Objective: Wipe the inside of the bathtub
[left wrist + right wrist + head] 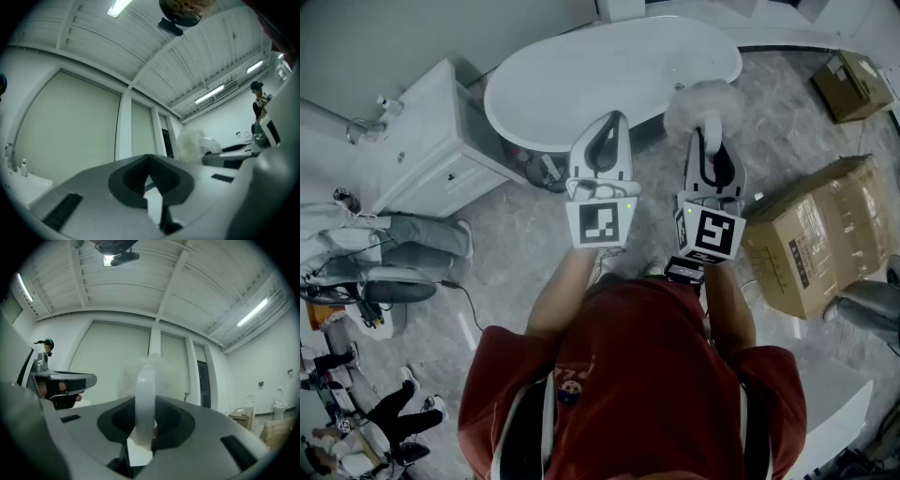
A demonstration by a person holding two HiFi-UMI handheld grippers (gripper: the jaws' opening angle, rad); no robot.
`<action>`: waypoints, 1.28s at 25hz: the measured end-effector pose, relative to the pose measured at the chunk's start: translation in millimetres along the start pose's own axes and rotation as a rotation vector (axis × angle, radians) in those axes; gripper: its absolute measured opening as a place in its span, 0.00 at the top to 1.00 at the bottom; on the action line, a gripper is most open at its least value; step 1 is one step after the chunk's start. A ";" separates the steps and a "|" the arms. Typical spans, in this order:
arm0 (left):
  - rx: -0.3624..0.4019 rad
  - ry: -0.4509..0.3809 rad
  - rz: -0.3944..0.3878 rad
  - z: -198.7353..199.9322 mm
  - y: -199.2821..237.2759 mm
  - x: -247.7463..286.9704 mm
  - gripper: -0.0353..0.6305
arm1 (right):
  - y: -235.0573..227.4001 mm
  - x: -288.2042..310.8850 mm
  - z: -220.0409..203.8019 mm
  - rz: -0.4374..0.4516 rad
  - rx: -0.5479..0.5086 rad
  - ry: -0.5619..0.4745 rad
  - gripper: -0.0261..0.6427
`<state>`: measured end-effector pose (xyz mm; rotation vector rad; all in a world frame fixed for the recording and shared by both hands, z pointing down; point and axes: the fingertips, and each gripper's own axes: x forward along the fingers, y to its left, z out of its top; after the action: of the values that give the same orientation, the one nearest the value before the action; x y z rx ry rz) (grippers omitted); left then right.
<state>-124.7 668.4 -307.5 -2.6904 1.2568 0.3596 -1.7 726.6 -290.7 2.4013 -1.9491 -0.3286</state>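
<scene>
The right gripper (710,141) is clamping the white handle (145,399) of a fluffy duster (701,105), whose head is showing right of centre, just under the tub's right end. The left gripper (602,141) is carrying nothing, tips pinched together. The bathtub (581,89) is lying top centre of the head view, apart from both tools, so wiping isn't under way yet (both grippers are pointing upward). To do it well: step closer, tip the duster over the rim, press lightly, sweep w/ overlapping strokes end to end.
</scene>
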 end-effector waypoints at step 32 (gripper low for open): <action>-0.029 0.038 -0.036 -51.1 -88.2 89.9 0.92 | -122.3 33.7 -57.0 -0.030 0.050 0.061 0.82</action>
<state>6.7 646.7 -280.4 -2.7529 1.2201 0.3258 133.1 713.9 -259.0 2.4428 -1.9198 -0.2064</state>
